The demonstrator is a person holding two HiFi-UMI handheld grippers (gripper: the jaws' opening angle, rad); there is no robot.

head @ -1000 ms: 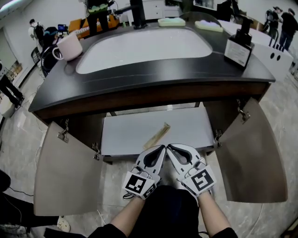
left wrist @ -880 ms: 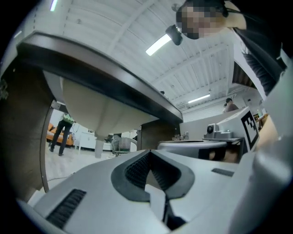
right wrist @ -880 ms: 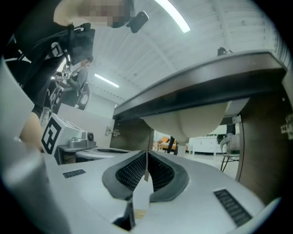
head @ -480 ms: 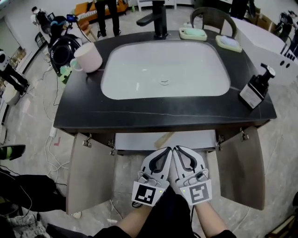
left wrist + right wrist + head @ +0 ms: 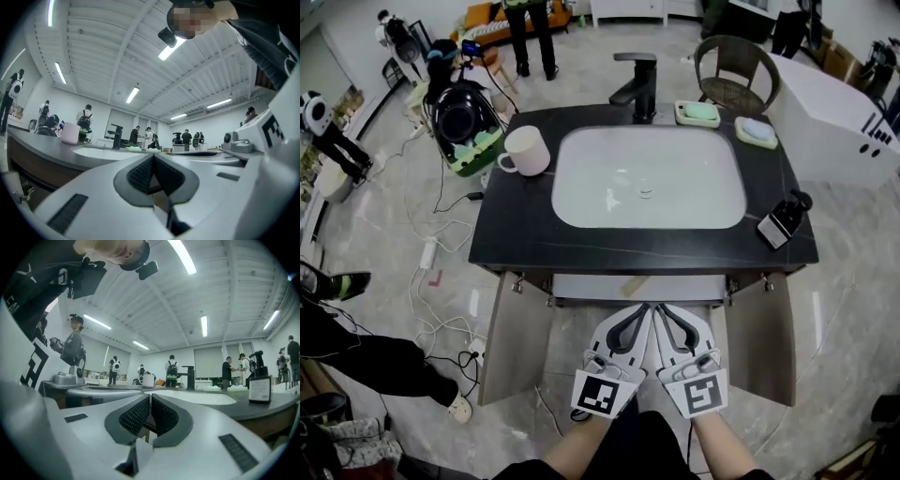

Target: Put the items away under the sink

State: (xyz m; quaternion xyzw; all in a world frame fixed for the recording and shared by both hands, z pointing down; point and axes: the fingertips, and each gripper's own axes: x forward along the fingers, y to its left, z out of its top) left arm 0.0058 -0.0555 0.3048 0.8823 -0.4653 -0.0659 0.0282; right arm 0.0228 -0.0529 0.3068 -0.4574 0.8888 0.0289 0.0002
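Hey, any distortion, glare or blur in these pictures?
Head view: fisheye curves the scene toward the edges, and the countertop carries faint reflections. Left gripper view: dark rounded corners, a ceiling strip light blown out, the near jaws soft. Right gripper view: same dark corners, an overhead light bar glaring.

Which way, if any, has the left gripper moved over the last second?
Yes. The left gripper has risen: its tips were down at the cabinet shelf, and now it sits about level with the black countertop.

A wicker chair (image 5: 737, 70) stands beside a white bathtub (image 5: 844, 127).
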